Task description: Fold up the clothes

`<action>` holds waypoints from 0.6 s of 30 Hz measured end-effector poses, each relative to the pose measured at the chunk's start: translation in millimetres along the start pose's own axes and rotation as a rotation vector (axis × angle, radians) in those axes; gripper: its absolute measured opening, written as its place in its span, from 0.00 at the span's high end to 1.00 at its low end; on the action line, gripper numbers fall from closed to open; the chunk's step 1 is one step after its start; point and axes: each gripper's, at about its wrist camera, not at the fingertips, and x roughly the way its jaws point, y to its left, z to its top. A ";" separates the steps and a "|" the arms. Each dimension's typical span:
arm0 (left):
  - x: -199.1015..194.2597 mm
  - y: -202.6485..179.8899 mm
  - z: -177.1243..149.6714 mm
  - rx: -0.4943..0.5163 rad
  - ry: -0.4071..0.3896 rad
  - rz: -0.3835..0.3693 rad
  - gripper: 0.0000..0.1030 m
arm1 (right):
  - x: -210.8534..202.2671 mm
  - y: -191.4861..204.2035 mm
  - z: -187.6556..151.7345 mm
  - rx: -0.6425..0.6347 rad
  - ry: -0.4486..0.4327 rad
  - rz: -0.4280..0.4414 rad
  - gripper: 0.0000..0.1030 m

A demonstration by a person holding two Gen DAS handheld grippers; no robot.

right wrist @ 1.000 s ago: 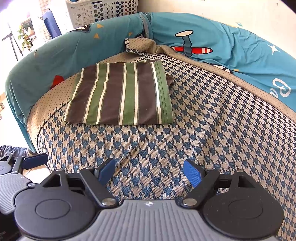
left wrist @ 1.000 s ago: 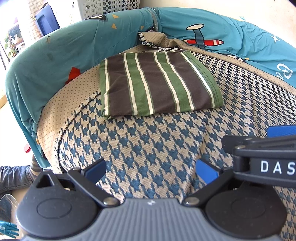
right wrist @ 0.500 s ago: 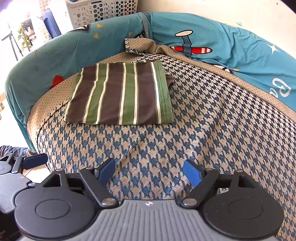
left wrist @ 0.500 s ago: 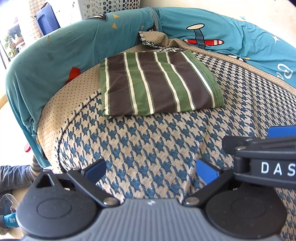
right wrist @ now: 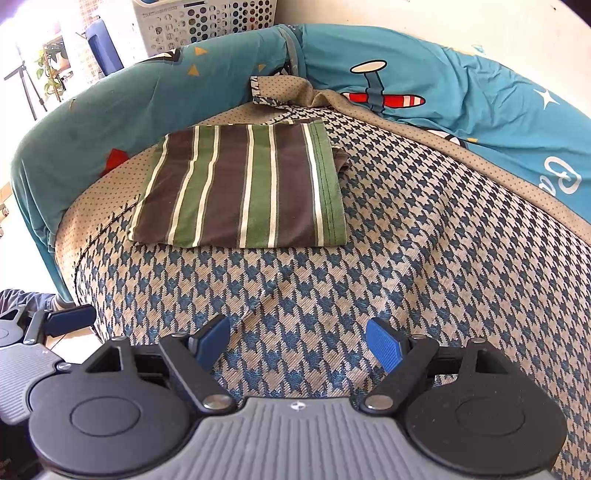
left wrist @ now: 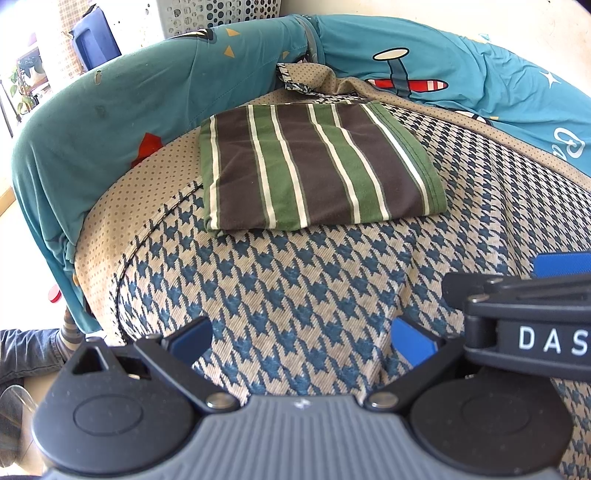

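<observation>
From my seat I see the folded striped garment [left wrist: 317, 166] lying flat on the sofa seat [left wrist: 295, 288], toward the seat's far left corner, close under the backrest. Its left part rests on the tan dotted border of the houndstooth cover, the rest on the blue-and-beige check. Its brown, green and white stripes run from the near edge of the seat toward the back, and its longer side lies across the seat, left to right. The hemmed green edge is on the right; in the right wrist view a bit of brown cloth bulges out past that hem.

Around it: a teal cover with aeroplane prints [right wrist: 461, 92] drapes the backrest and the left arm of the sofa. A turned-up corner of the seat cover [right wrist: 280, 90] sticks up just behind the garment, near the back corner. Behind the sofa stand a perforated white laundry basket [right wrist: 207, 22] and a dark blue container [left wrist: 96, 40]. Nothing lies on the seat between the tools and the garment.

My left tool [left wrist: 303, 339] hangs over the near edge of the seat, jaws spread, nothing between them. My right tool [right wrist: 297, 341] sits just beside it, likewise spread and empty; its arm crosses the lower right of the left wrist view. Both are well apart from the garment.
</observation>
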 end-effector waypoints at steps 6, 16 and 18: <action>-1.2 1.0 1.0 -0.008 -0.006 -0.009 0.00 | -2.0 0.9 0.4 -0.001 -0.005 0.001 0.22; -2.1 2.8 2.5 -0.017 -0.007 -0.017 0.00 | -4.2 4.8 -0.3 -0.005 -0.008 -0.001 0.22; -2.6 3.2 2.5 -0.019 -0.007 -0.018 0.00 | -4.7 5.6 -0.4 -0.006 -0.009 -0.004 0.21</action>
